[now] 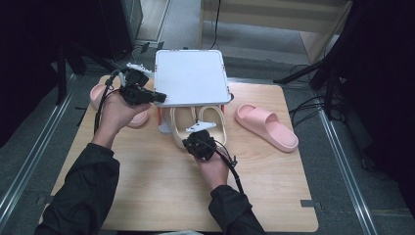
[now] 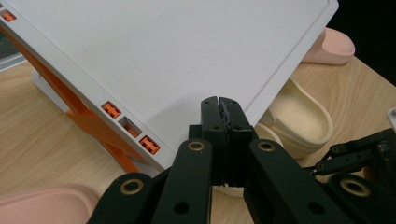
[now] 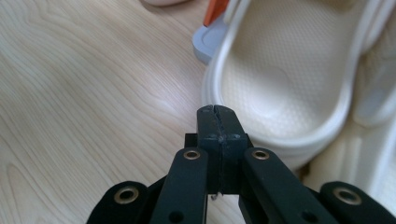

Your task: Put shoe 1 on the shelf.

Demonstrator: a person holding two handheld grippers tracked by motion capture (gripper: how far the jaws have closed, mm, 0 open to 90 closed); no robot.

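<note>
A pair of cream-coloured foam slippers (image 1: pixel 198 125) lies side by side, soles down, on the wooden surface (image 1: pixel 147 181), toes tucked beneath the white square-topped rack with orange legs (image 1: pixel 191 78). Their heels jut out towards the person; the footbeds show a fine dimpled texture.

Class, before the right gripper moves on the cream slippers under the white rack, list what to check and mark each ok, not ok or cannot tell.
1. Right gripper open for a grasp: not ok, jaws shut.
2. Right gripper at the cream slipper: ok, tips beside its rim.
3. Left gripper empty: ok, jaws shut on nothing.
4. Left gripper steadying the rack: cannot tell, tips at its edge, contact unclear.
5. Pink slippers out of the way: ok, one each side of the rack.
</note>
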